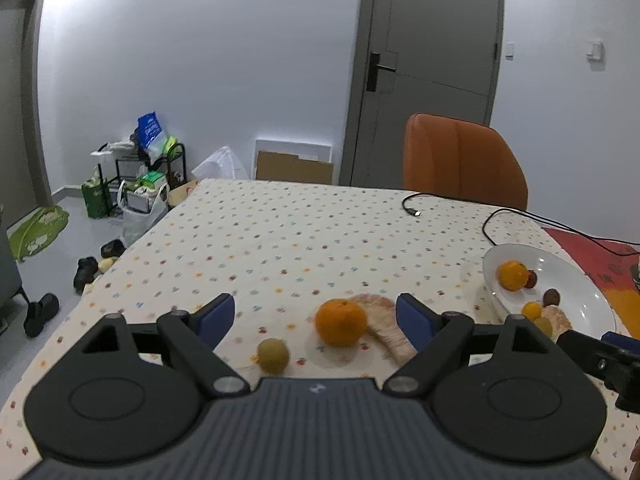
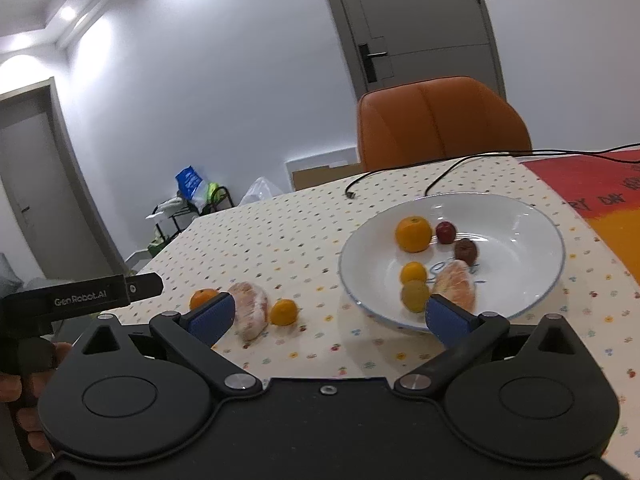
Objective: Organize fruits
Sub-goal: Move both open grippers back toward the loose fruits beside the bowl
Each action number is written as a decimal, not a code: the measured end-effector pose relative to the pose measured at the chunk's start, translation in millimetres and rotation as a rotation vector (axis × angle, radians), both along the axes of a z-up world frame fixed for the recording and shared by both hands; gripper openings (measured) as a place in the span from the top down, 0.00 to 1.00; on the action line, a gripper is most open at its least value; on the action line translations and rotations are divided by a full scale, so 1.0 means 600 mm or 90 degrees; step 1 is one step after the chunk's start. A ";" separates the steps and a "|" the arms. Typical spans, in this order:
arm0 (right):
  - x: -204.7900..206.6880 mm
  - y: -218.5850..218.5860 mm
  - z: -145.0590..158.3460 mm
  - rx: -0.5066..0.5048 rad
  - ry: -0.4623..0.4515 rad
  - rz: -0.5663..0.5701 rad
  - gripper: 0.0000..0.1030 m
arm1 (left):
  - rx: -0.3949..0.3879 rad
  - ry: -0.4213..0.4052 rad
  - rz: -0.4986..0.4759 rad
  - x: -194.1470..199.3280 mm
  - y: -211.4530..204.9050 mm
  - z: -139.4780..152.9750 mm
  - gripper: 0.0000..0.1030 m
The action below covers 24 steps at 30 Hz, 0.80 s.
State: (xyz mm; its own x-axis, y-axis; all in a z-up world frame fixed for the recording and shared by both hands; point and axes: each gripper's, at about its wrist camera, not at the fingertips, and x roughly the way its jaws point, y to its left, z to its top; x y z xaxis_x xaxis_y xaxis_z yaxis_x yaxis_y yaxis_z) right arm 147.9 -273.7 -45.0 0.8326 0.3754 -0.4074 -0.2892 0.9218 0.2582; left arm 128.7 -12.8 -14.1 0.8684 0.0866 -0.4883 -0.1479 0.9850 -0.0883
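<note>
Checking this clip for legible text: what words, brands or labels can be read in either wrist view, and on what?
"GenRobot.AI": white print on the black body of the left gripper, seen from the right wrist view.
"DAY": partly cut-off letters on the red and orange mat.
Blue writing inside the white plate: mostly hidden by fruit, unreadable.
Blue bag: too blurred.

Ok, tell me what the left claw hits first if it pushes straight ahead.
Most likely the orange on the tablecloth: it sits between the open left claw fingers, just ahead, with the pomelo wedge behind it. Depth is uncertain.
</note>
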 end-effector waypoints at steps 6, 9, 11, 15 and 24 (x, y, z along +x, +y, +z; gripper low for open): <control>-0.001 0.026 -0.001 -0.015 0.003 0.018 0.00 | -0.016 0.003 0.011 -0.007 0.025 -0.015 0.14; 0.001 0.037 -0.003 -0.021 0.006 0.025 0.00 | -0.024 0.008 0.012 -0.007 0.032 -0.023 0.14; 0.002 0.045 -0.004 -0.026 0.009 0.030 0.00 | -0.030 0.010 0.014 -0.010 0.038 -0.030 0.14; 0.004 0.057 -0.008 -0.033 0.014 0.040 0.00 | -0.034 0.018 0.020 -0.010 0.049 -0.042 0.14; 0.011 0.074 -0.019 -0.044 0.027 0.050 0.00 | -0.036 0.031 0.017 -0.002 0.058 -0.064 0.14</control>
